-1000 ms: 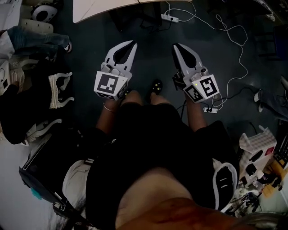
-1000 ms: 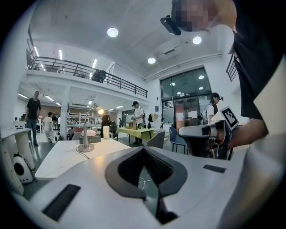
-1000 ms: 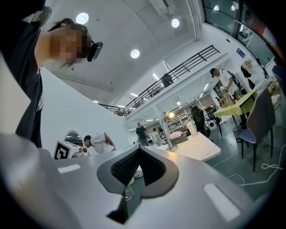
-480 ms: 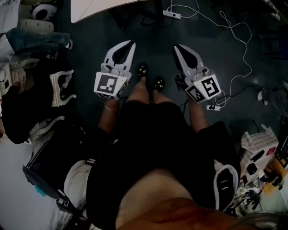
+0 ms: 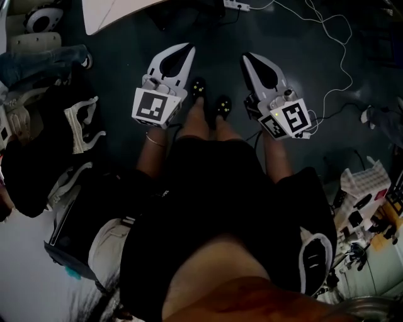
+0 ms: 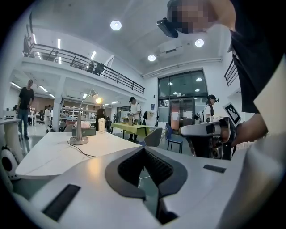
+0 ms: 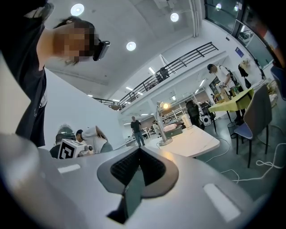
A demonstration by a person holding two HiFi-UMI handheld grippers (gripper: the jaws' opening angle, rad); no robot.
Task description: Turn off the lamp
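The lamp [image 6: 80,129] stands lit on a white table [image 6: 49,154], far ahead of my left gripper [image 6: 144,150]. In the right gripper view the same lamp [image 7: 161,127] glows at its head over the table [image 7: 194,142], well beyond my right gripper [image 7: 139,150]. From the head view both grippers are held side by side over the dark floor, left gripper [image 5: 187,49] and right gripper [image 5: 247,58]. Each is shut with nothing between its jaws. Only a corner of the table [image 5: 104,14] shows at the top there; the lamp is out of that view.
A power strip [image 5: 236,5] and white cables [image 5: 334,44] lie on the floor ahead. Dark bags and clothing [image 5: 38,144] pile up at the left, boxes [image 5: 365,198] at the right. Chairs [image 6: 154,136] stand beside the table. Several people stand in the hall behind.
The person's feet have stepped forward between the grippers. Both grippers stayed shut and shifted a little up the picture. The table corner has slid toward the top left.
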